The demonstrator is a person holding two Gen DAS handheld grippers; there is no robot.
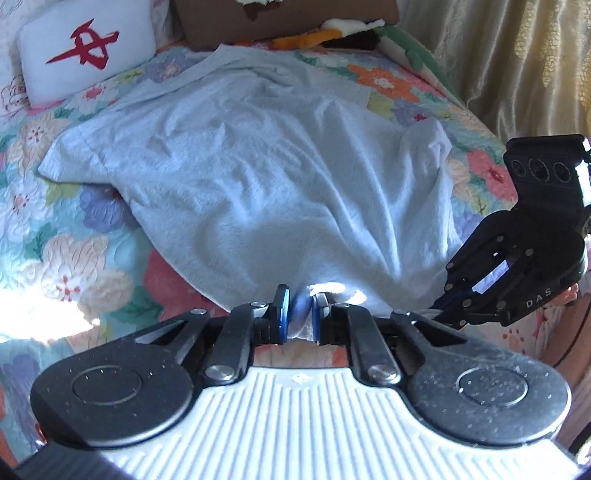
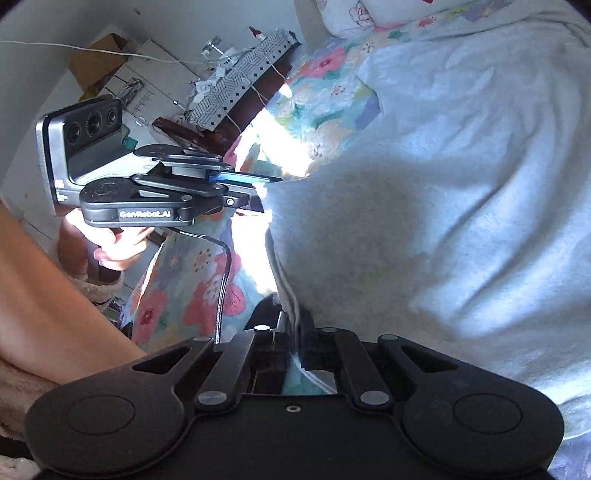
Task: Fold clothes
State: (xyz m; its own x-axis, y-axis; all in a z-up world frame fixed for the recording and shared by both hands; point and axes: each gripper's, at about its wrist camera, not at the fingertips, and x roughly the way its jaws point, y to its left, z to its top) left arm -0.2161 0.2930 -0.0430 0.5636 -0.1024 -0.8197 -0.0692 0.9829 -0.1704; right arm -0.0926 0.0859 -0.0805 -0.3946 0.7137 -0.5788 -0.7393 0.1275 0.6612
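Observation:
A pale blue shirt [image 1: 236, 177] lies spread and wrinkled on a floral quilt [image 1: 66, 258], one sleeve out to the left. My left gripper [image 1: 300, 314] is shut on the shirt's near hem, with a fold of cloth bunched between its blue pads. My right gripper [image 1: 439, 312] comes in from the right and pinches the same hem further along. In the right wrist view the shirt [image 2: 443, 184] fills the right side; my right gripper [image 2: 293, 332] is shut on its edge. The left gripper [image 2: 267, 192] grips the hem at the left, held by a hand [image 2: 118, 247].
A white pillow with a red mark [image 1: 85, 55] lies at the back left. A brown cushion [image 1: 288, 18] and soft toys [image 1: 332, 37] sit at the head of the bed. Pale curtains [image 1: 517, 55] hang on the right. A cluttered stand with cables [image 2: 221, 85] stands beside the bed.

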